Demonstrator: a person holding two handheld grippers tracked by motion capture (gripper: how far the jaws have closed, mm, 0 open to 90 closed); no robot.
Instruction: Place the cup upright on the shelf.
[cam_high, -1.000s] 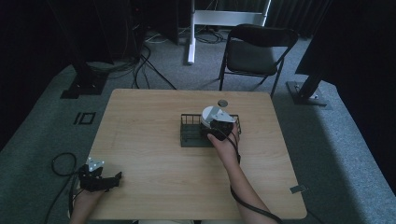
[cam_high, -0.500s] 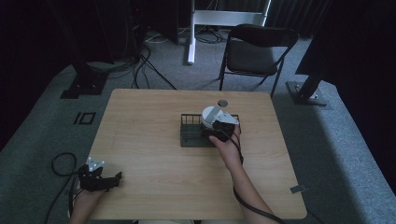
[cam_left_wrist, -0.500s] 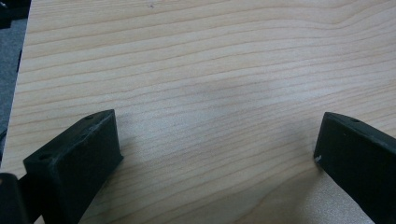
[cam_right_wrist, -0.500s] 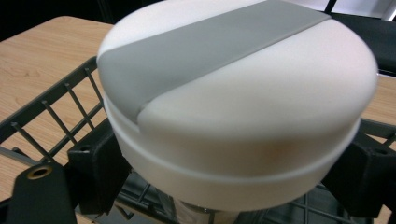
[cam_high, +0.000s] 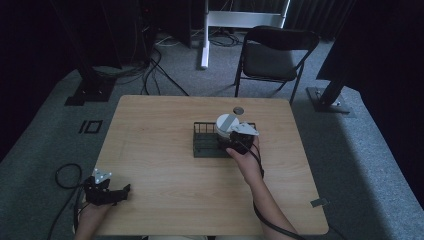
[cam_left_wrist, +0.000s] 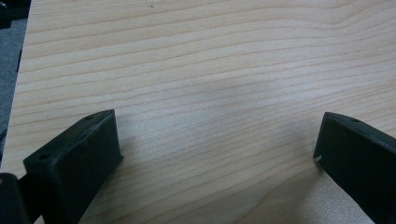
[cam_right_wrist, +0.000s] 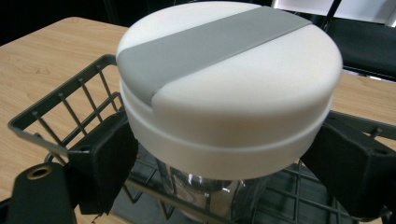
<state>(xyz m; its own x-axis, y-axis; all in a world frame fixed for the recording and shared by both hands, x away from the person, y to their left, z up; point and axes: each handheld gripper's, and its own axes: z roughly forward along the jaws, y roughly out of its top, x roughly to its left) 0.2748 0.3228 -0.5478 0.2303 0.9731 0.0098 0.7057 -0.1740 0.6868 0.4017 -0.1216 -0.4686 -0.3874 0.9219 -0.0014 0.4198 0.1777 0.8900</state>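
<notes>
A clear jar with a white lid crossed by a grey stripe stands upright in the black wire basket at the middle of the table. My right gripper is at the jar from the near side. In the right gripper view its jaws straddle the jar just under the lid, open wide, and a gap shows between each jaw and the glass. My left gripper rests at the table's near left corner. Its jaws are open, with bare wood between them.
A small dark disc lies on the table just beyond the basket. A black folding chair stands behind the far edge. Cables and stand bases lie on the grey floor around the table.
The right hand and the jar have barely shifted at the basket. The left gripper has stayed where it was.
</notes>
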